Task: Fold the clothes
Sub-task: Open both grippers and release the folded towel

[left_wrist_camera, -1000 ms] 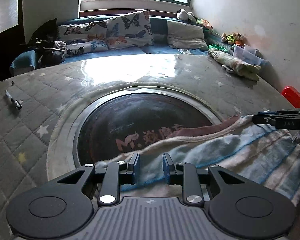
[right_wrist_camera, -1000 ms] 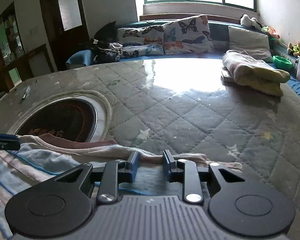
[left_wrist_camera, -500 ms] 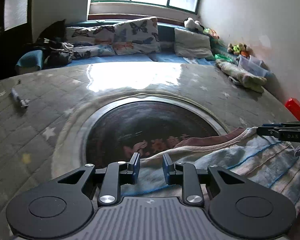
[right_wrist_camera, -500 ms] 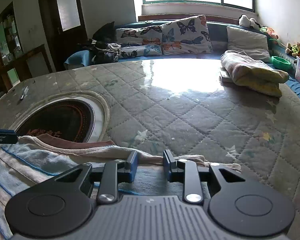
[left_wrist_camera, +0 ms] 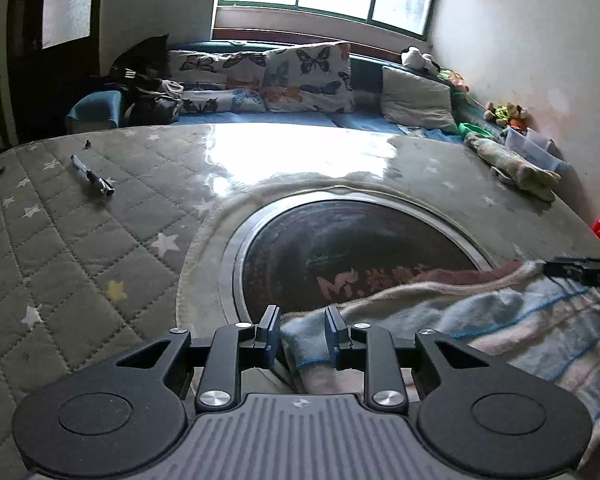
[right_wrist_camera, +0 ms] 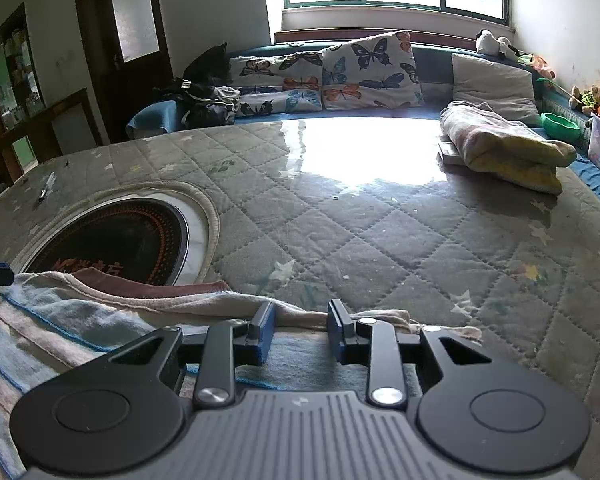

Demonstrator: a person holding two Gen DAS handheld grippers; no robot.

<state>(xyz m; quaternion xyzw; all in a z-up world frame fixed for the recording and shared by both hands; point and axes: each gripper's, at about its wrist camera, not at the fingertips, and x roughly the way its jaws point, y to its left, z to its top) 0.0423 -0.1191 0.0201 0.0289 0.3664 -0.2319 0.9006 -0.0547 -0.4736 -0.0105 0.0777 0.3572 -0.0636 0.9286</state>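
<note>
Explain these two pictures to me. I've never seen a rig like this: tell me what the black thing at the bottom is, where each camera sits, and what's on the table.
There is no robot here. A person holds a two-finger claw in each hand, and a wide-angle camera on each looks along its fingers. The black shape at the bottom is that tool.

One picture comes from the left claw, the other from the right claw. Both work on a striped garment lying on a quilted table cover, partly over a round dark disc. A pen and a folded blanket lie farther off.

The left claw pinches a bunched corner of the garment. The right claw's jaws have just been opening; cloth lies between them, not pressed.
</note>
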